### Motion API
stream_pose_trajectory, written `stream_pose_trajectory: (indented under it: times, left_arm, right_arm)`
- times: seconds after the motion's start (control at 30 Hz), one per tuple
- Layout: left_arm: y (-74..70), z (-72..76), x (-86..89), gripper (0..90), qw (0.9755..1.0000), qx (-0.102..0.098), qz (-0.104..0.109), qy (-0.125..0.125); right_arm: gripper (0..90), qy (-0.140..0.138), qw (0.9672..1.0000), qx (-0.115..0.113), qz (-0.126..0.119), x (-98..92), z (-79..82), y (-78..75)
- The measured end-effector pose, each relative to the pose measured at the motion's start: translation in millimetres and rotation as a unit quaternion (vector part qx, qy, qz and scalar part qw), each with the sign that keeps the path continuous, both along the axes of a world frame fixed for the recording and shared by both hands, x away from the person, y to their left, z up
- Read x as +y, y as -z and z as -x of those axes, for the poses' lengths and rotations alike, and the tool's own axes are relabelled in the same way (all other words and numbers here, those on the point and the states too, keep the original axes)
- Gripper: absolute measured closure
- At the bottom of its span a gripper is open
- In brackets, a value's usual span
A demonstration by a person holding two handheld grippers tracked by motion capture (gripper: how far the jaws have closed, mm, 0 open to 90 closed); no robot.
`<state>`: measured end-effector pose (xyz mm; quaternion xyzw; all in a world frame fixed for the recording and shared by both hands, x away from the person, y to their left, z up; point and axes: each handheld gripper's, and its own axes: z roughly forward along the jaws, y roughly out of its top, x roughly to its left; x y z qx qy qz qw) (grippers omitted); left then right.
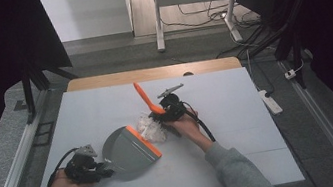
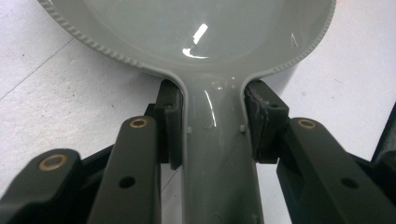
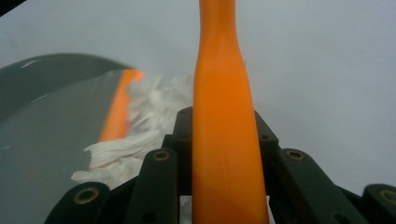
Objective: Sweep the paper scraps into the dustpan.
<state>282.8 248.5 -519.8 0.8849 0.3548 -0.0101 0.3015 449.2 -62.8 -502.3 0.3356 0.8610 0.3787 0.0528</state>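
A grey dustpan (image 1: 128, 152) with an orange lip (image 1: 143, 141) lies on the white table, its mouth turned toward a wad of crumpled white paper (image 1: 151, 127). My left gripper (image 1: 100, 174) is shut on the dustpan's handle (image 2: 217, 163), a black pad pressing each side. My right gripper (image 1: 162, 114) is shut on the orange handle of a brush (image 1: 146, 99), which slants up and away over the paper. In the right gripper view that orange handle (image 3: 224, 135) rises between the jaws, with the paper (image 3: 140, 130) against the dustpan's orange lip (image 3: 119, 109).
The white table top (image 1: 240, 127) has bare room on the right and at the far left. A wooden strip (image 1: 151, 73) runs along its far edge. Metal rails, a power strip (image 1: 270, 101) and cables lie on the floor around it.
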Motion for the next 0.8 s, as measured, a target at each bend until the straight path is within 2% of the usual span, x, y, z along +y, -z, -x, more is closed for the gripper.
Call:
stream_pose_trajectory:
  times: [0.03,0.17,0.23,0.3,0.37,0.43,0.47,0.5,0.8]
  left_arm:
    - [0.0,0.0,0.0,61.7,1.0000,0.000,0.000,0.000]
    - [0.2,0.1,-0.3,61.7,1.0000,0.000,0.000,0.000]
    - [0.2,0.3,-0.5,61.7,1.0000,-0.001,0.000,-0.001]
    - [0.1,0.7,-0.8,61.7,1.0000,-0.001,0.000,-0.001]
    - [0.1,1.1,-0.9,61.7,1.0000,-0.001,-0.001,-0.002]
    - [0.1,1.2,-0.9,61.7,1.0000,-0.001,-0.001,-0.002]
    - [0.1,1.2,-0.9,61.7,1.0000,-0.001,-0.001,-0.002]
    - [0.1,1.2,-0.9,61.7,1.0000,-0.001,-0.001,-0.002]
    - [0.2,1.5,-1.0,61.7,1.0000,-0.001,-0.001,-0.003]
  right_arm:
    - [70.4,-0.022,0.9997,0.009,0.001,8.5,9.4,-0.7]
    - [70.4,-0.048,0.9987,0.016,-0.005,18.1,21.9,-4.9]
    - [70.4,-0.067,0.9976,0.010,-0.017,24.7,32.9,-14.8]
    - [70.4,-0.070,0.9972,0.007,-0.023,25.4,34.5,-17.6]
    - [70.3,-0.073,0.9969,-0.006,-0.029,23.7,36.3,-25.9]
    - [70.3,-0.053,0.9978,-0.012,-0.039,14.6,31.0,-31.6]
    - [70.3,-0.053,0.9978,-0.012,-0.039,14.6,31.0,-31.6]
    - [70.4,-0.035,0.9984,-0.012,-0.042,6.8,24.9,-32.9]
    - [70.3,0.012,0.9985,-0.033,-0.043,-12.9,9.7,-36.8]
